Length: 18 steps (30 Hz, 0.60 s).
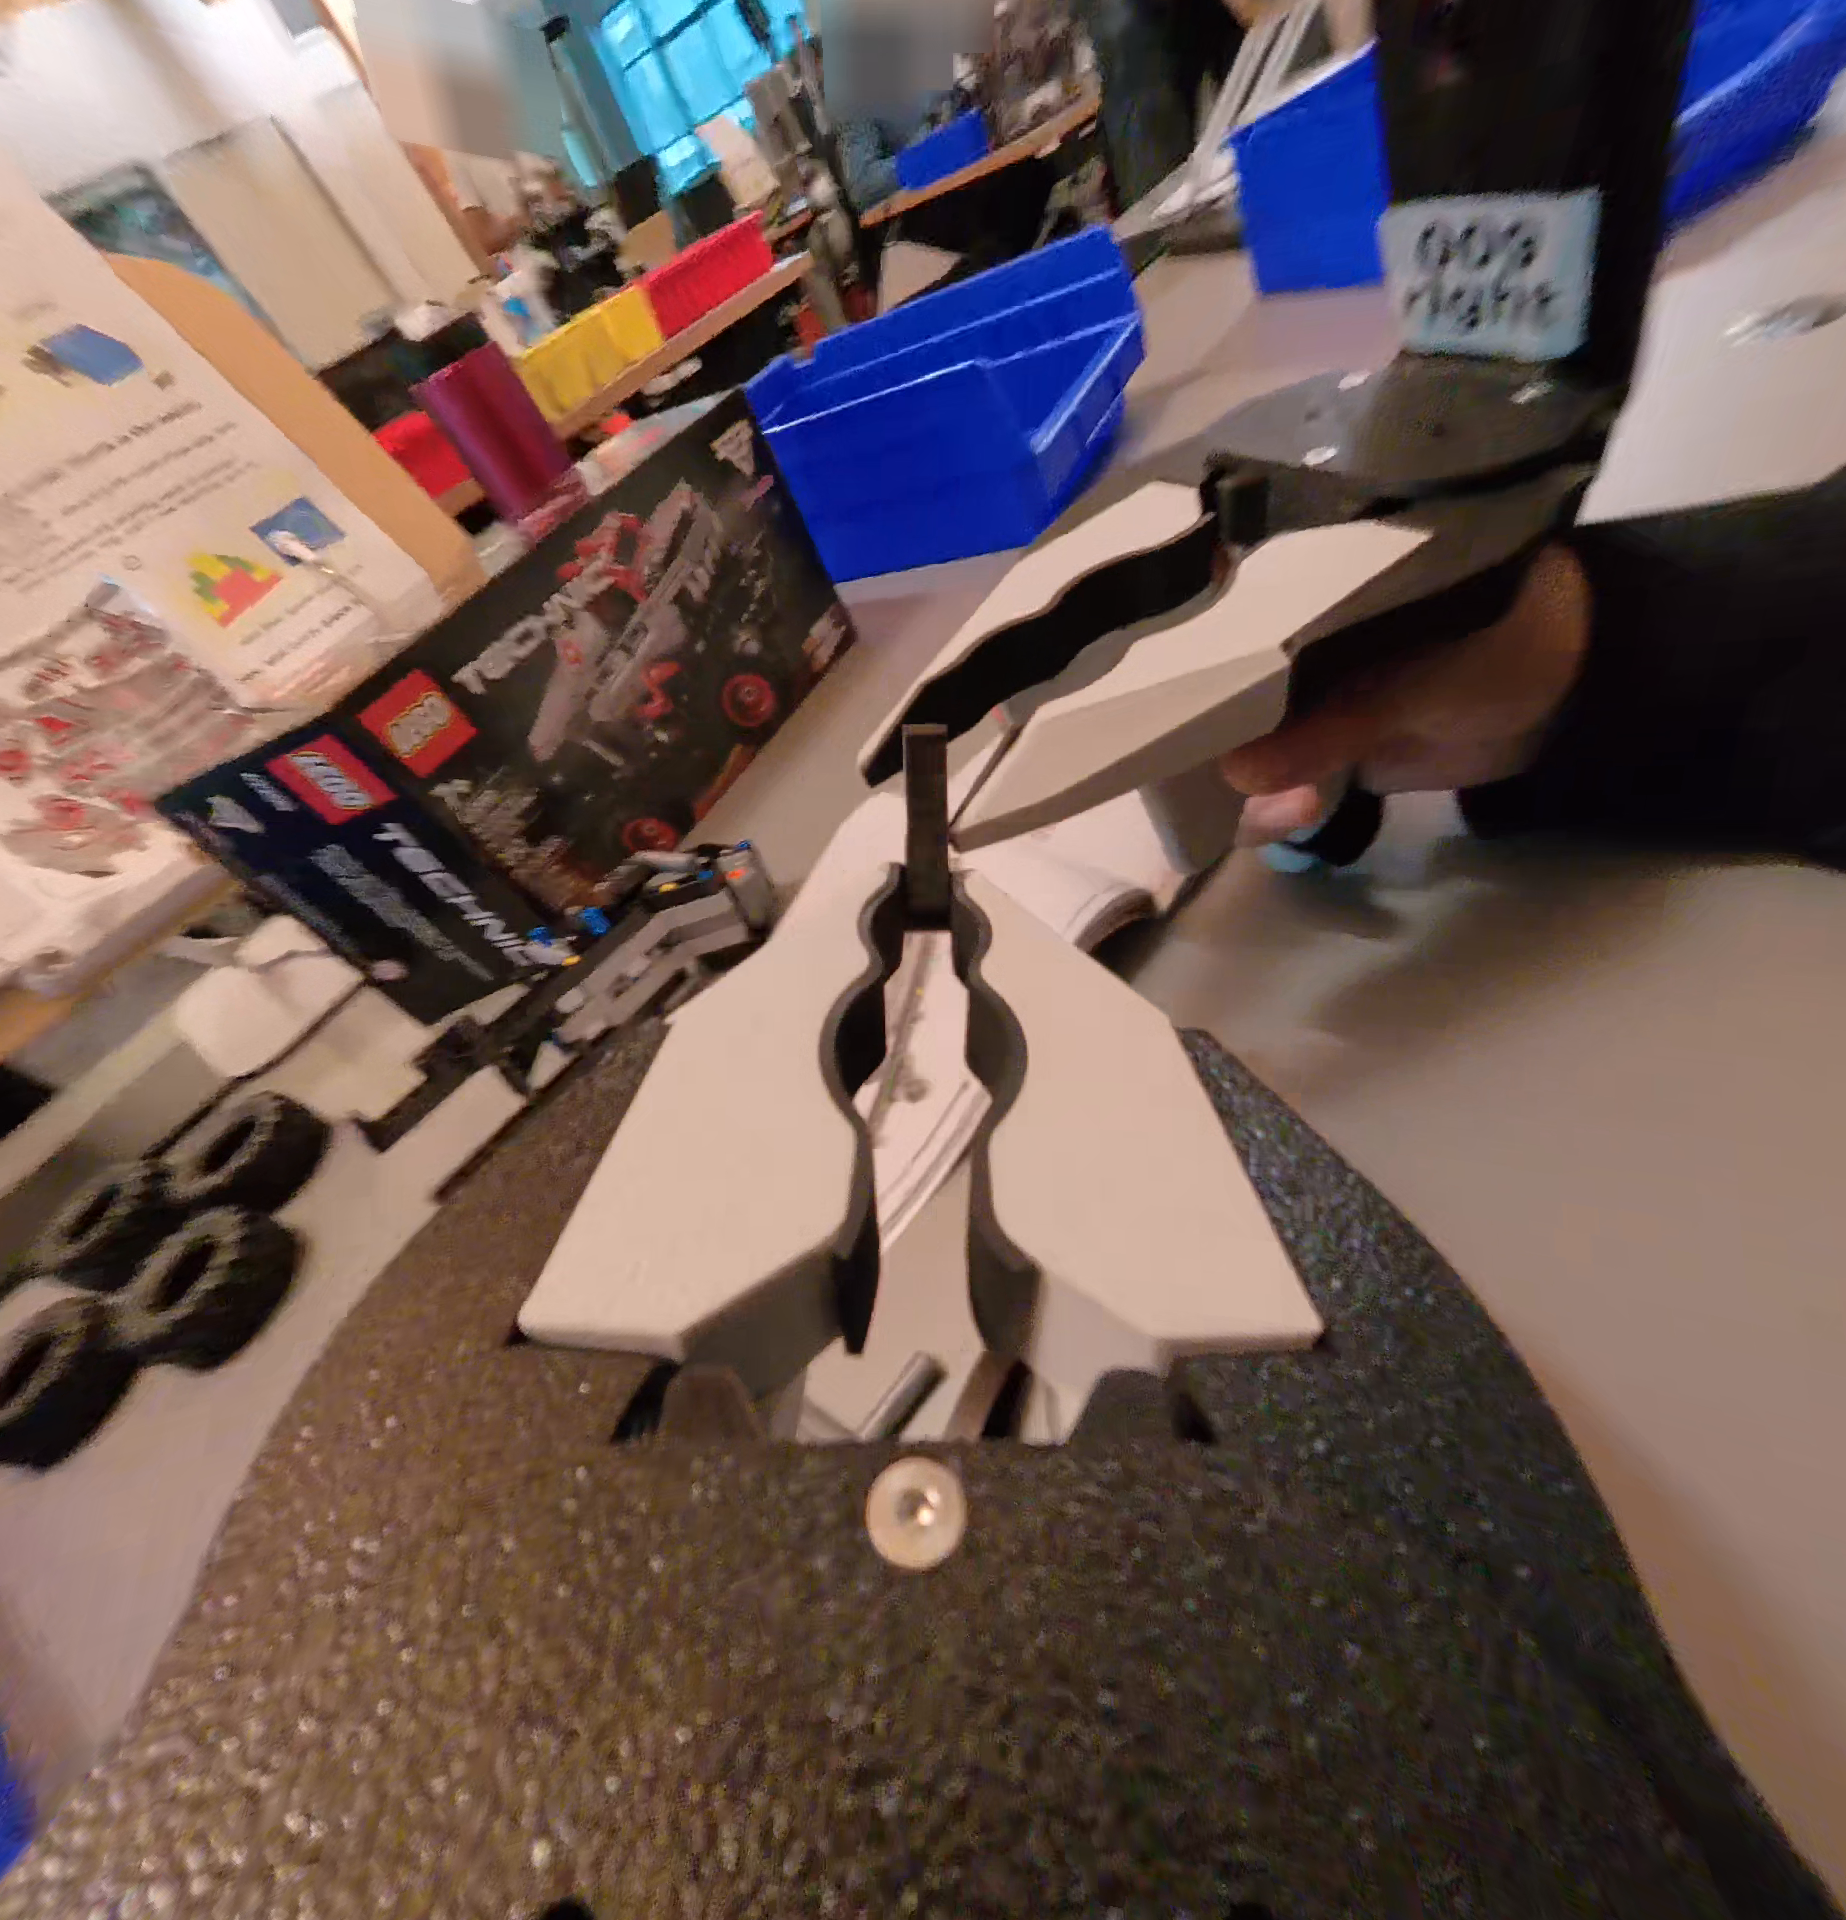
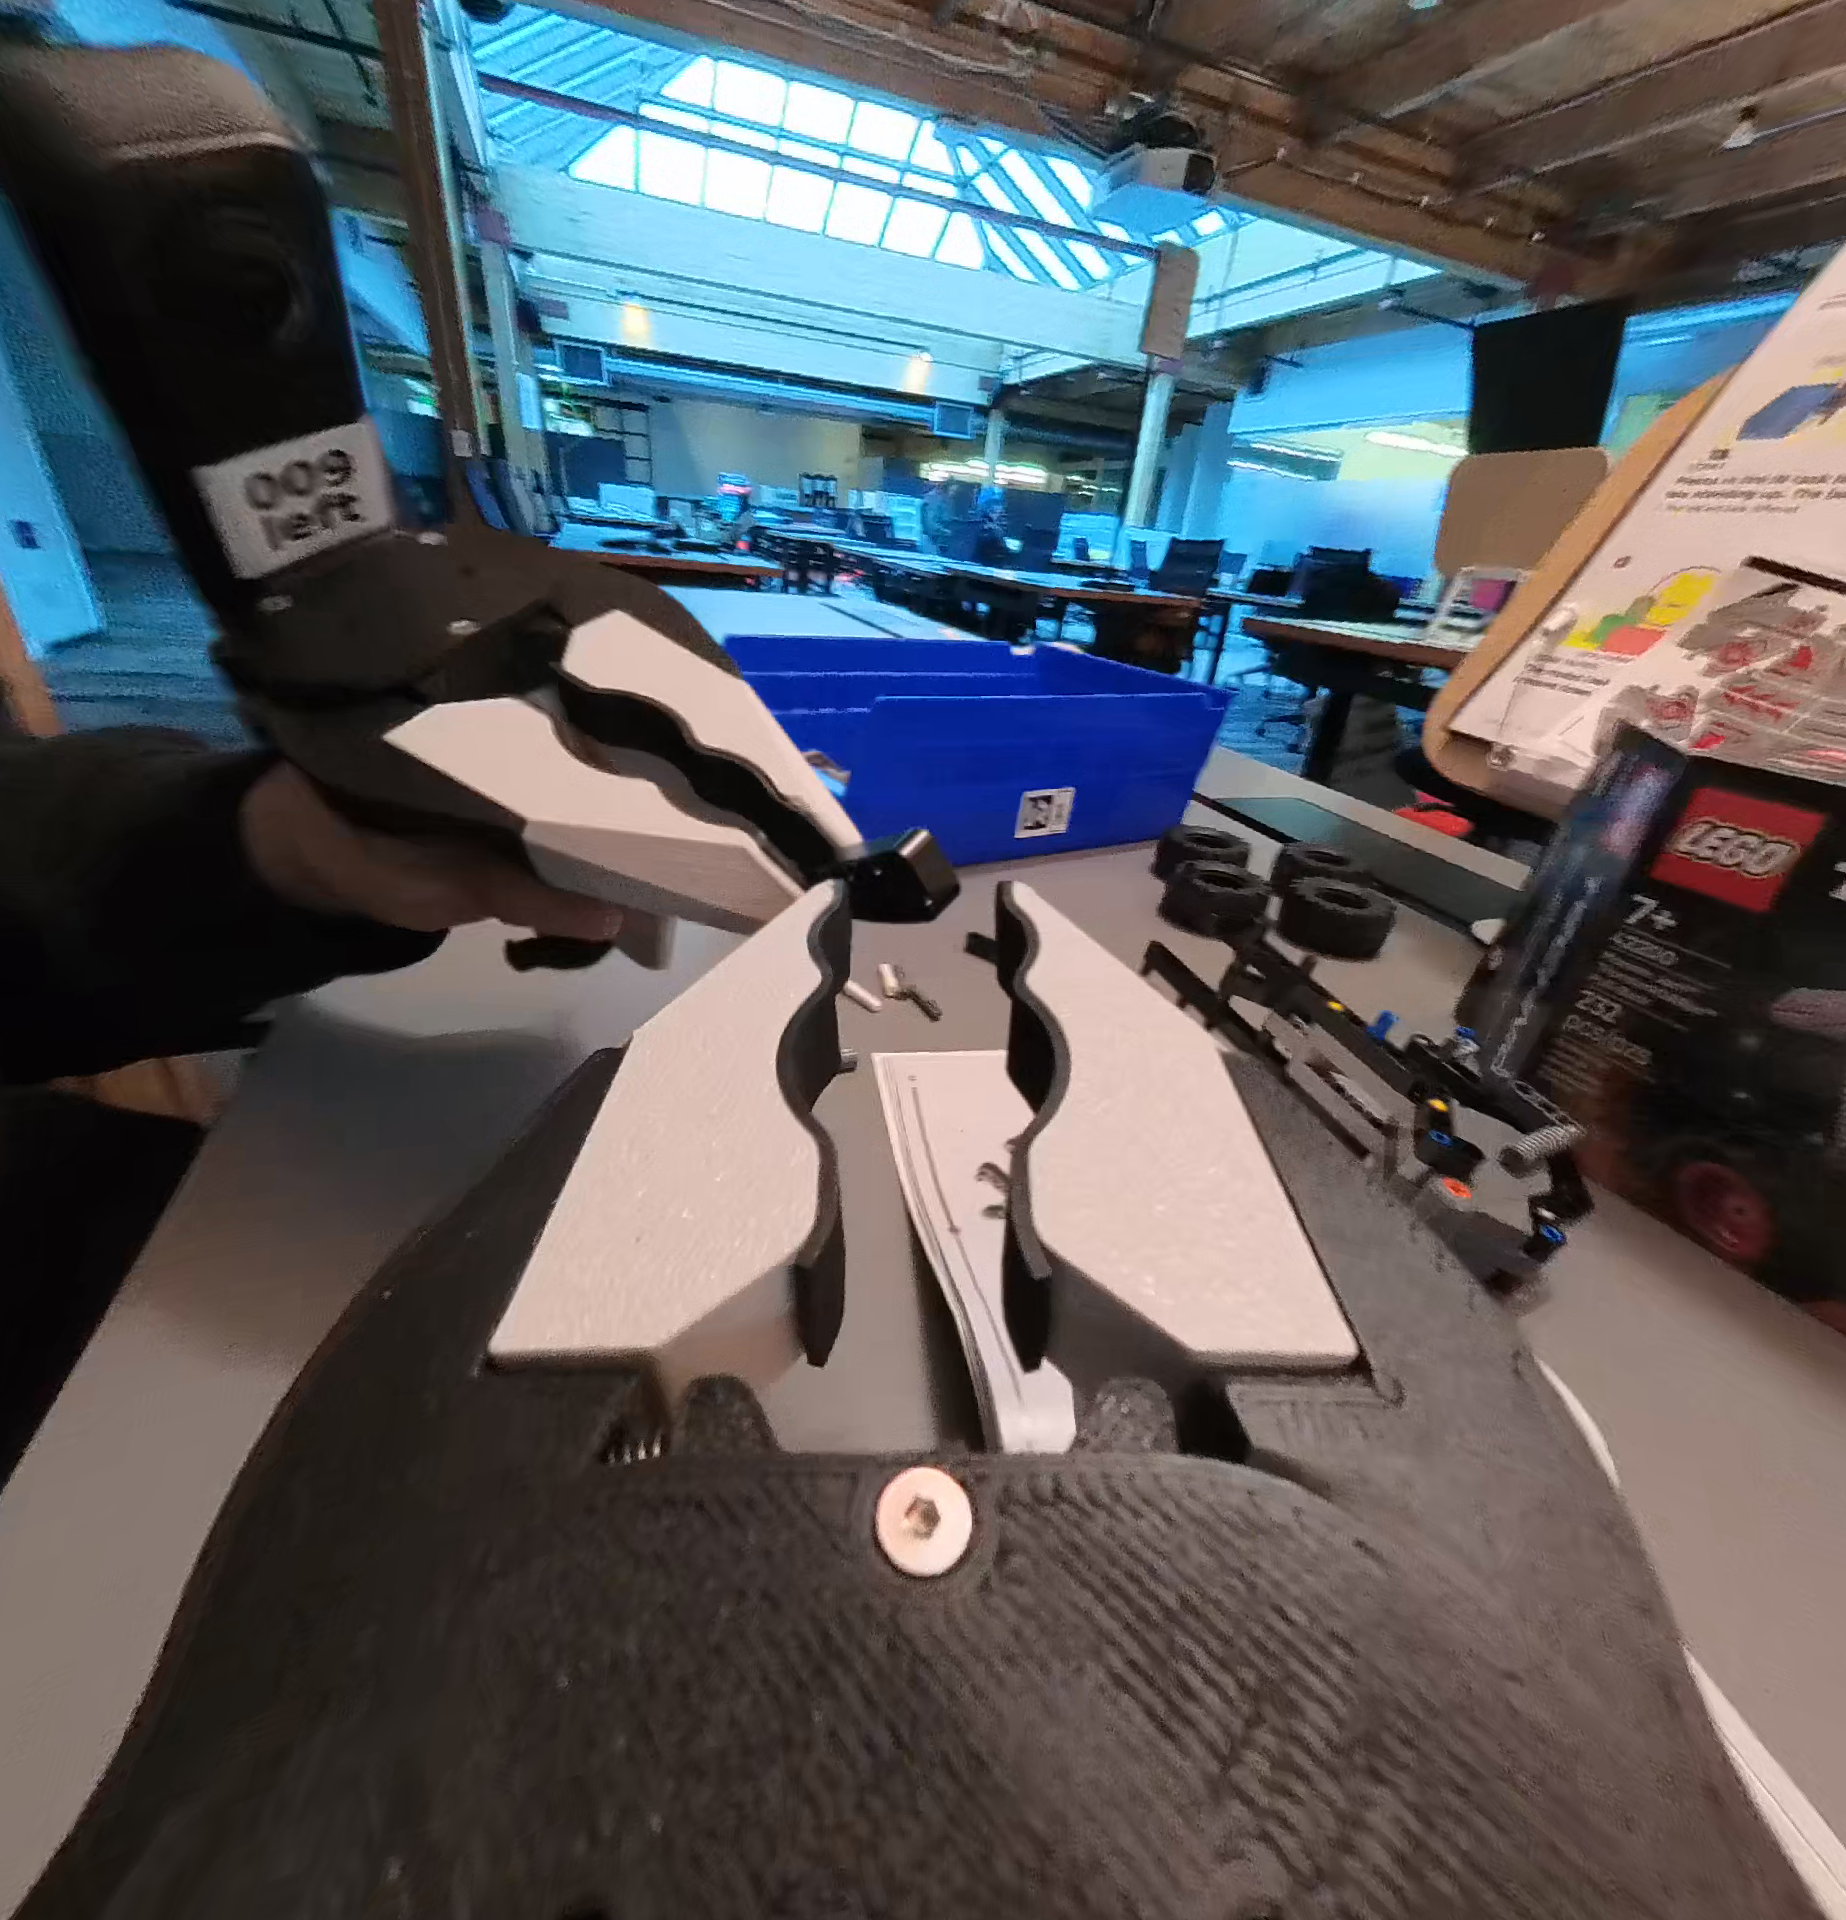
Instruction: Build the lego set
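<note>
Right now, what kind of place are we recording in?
Probably a shared open-plan workshop or office: rows of desks with chairs under a skylight, and blue parts bins on the grey table.

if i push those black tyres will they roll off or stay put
The tyres lie flat on their sides in a tight cluster on the table, so a push would probably slide them, not roll them. They look knobbly and rubbery, so likely grippy. Tipped upright, they would probably roll.
</note>
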Tool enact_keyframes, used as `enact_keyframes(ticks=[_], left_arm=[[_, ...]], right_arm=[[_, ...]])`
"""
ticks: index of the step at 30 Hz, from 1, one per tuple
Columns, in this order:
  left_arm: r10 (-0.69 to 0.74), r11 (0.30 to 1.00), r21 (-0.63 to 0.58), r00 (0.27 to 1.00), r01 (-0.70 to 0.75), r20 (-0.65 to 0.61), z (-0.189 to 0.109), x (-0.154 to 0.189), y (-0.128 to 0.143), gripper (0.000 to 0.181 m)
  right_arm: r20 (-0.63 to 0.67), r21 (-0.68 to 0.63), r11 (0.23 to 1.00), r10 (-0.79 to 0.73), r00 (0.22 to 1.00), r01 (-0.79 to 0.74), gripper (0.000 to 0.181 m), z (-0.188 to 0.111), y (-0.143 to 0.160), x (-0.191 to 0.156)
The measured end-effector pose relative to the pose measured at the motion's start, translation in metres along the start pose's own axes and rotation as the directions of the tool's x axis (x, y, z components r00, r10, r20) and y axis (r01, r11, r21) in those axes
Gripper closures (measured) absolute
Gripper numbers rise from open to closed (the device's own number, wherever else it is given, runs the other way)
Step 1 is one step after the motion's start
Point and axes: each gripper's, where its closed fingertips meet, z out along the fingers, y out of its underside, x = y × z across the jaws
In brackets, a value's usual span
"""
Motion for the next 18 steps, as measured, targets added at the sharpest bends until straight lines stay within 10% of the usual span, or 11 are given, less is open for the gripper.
enact_keyframes(ticks=[11, 18], left_arm=[[-0.234, 0.954, 0.040, 0.826, 0.296, -0.513, -0.023, 0.029, -0.014, 0.157], [-0.088, 0.994, -0.104, 0.761, 0.027, -0.642, -0.032, 0.024, -0.011, 0.157]], right_arm=[[0.317, -0.012, 0.998, 0.055, 0.947, -0.054, 0.175, -0.015, -0.001, -0.038], [0.313, -0.087, 0.995, 0.068, 0.947, -0.042, 0.175, -0.011, 0.005, -0.038]])
